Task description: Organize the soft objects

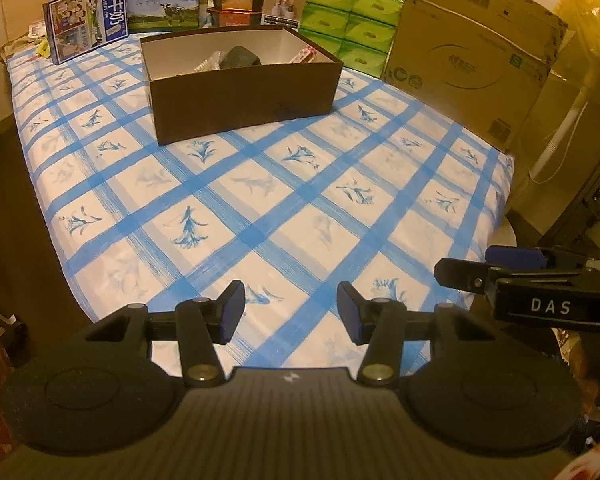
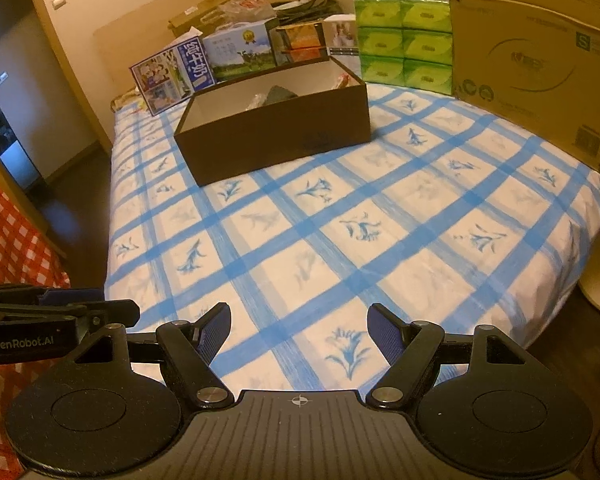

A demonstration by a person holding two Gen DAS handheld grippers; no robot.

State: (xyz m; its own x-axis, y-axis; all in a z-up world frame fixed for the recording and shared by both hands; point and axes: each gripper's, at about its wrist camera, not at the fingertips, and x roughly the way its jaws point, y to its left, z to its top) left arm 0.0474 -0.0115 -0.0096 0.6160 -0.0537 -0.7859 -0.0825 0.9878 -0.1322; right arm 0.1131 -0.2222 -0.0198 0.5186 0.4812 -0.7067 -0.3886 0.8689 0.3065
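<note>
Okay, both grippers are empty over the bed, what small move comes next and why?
Probably ease the right gripper forward toward the brown box: both it and the left gripper are open and empty, and the only loose items in view lie inside that box.

Contents of the brown box (image 1: 244,92) mostly hidden behind its near wall.

Left tool (image 1: 291,311): jaws spread apart, gripping nothing, held level.
Right tool (image 2: 299,330): jaws spread wide, gripping nothing, just beside the left.
</note>
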